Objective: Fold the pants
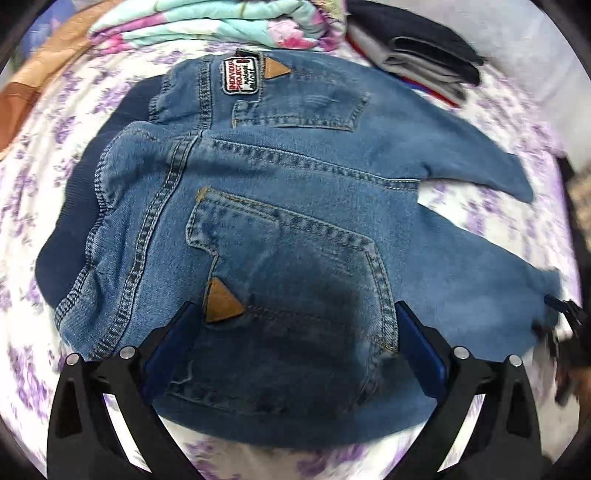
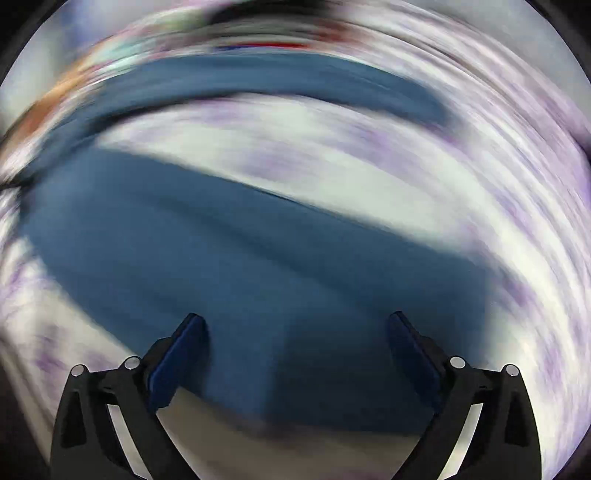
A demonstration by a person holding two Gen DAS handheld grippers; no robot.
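Small blue denim pants lie flat, back side up, on a floral bedsheet, waistband to the left and the two legs spread to the right. My left gripper is open, its blue pads above the near back pocket. My right gripper is open above a pant leg; that view is heavily motion-blurred. The right gripper also shows at the right edge of the left wrist view, near the hem of the near leg.
A folded floral quilt lies at the back. A stack of dark folded clothes sits at the back right. An orange-brown cloth lies at the left edge.
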